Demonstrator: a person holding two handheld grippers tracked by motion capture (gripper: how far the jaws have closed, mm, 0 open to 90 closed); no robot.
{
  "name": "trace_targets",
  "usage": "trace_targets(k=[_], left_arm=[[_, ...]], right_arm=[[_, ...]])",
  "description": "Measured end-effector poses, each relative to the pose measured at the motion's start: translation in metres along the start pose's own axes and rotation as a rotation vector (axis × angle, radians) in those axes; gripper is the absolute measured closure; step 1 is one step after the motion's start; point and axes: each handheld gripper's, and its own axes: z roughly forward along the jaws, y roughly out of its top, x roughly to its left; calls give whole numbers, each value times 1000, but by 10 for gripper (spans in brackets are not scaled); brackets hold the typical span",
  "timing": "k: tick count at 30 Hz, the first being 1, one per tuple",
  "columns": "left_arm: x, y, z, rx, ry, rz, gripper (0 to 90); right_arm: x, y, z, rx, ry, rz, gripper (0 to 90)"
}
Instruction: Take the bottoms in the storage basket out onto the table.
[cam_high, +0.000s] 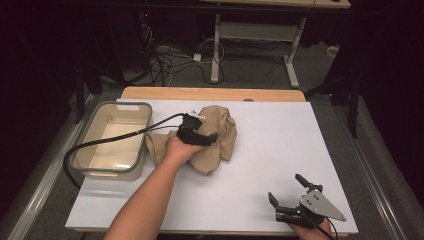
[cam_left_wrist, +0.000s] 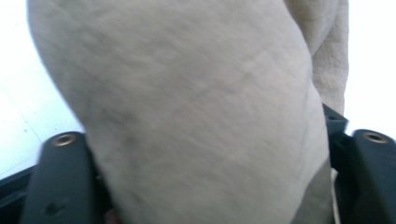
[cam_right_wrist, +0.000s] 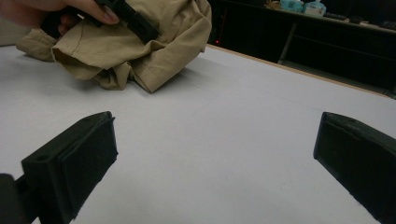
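Note:
A crumpled tan cloth (cam_high: 222, 131) lies on the white table top (cam_high: 260, 165), left of centre. My left gripper (cam_high: 214, 138) rests on the heap and points right. In the left gripper view the tan cloth (cam_left_wrist: 196, 93) bulges between the two black jaws of the left gripper (cam_left_wrist: 219, 140), which stand apart. My right gripper (cam_high: 287, 190) sits near the table's front right edge, open with nothing between its fingers. In the right gripper view the right gripper (cam_right_wrist: 219, 154) has bare table between its jaws, with the cloth (cam_right_wrist: 140, 51) and the hand (cam_right_wrist: 70, 9) on the left gripper farther off.
A beige plastic bin (cam_high: 145, 130) with a grey rim stands at the table's left edge, right beside the cloth, and the left gripper's cable drapes over it. A wooden strip (cam_high: 210, 93) runs along the far edge. Cables and desk legs (cam_high: 216, 50) lie on the floor beyond.

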Motion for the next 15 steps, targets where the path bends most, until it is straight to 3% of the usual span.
trace_targets(k=[6,8,15], left_arm=[[0,-4,9,-40,5,3,144],[1,-5,13,-39,-6,0,139],[4,-7,24,-48,-12,-14,0]], right_arm=[[0,1,-1,-7,-4,-1,4],[-1,2,-1,-10,-3,-4,4],[-4,2,-1,-14,-9,9,4]])
